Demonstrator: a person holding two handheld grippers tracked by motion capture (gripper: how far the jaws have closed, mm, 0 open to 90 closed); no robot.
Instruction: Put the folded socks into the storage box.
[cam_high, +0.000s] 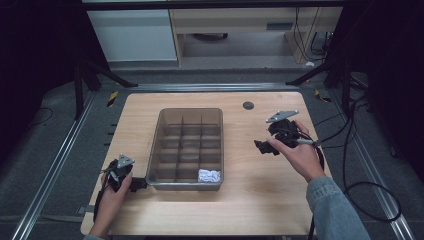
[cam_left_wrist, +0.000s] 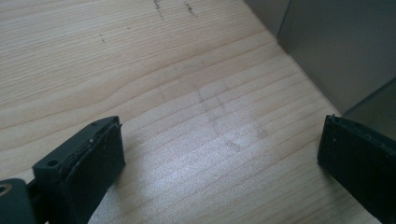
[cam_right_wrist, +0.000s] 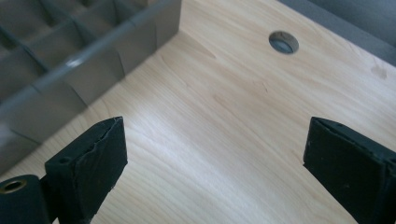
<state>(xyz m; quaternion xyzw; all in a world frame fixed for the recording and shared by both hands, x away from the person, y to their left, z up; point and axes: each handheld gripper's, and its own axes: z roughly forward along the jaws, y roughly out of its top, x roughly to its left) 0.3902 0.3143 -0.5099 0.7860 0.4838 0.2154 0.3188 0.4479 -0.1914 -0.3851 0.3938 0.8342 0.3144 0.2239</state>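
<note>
High view: table (cam_high: 260, 200) lit evenly from above, surroundings beyond it dim to black. Soft, short shadows beside the divider tray (cam_high: 155, 145). Both gripper views: pale sheen on the wood between the jaws; near jaws and tray walls slightly blurred.

A light wooden table (cam_high: 250, 200) with rounded corners is seen; a grey divided bin (cam_high: 161, 131) is set at its middle; a round hole (cam_high: 248, 105) is cut near the far edge.

Our left gripper (cam_high: 138, 183) low at near left, jaws spread wide, our right gripper (cam_high: 261, 147) farther right, jaws likewise apart
</note>
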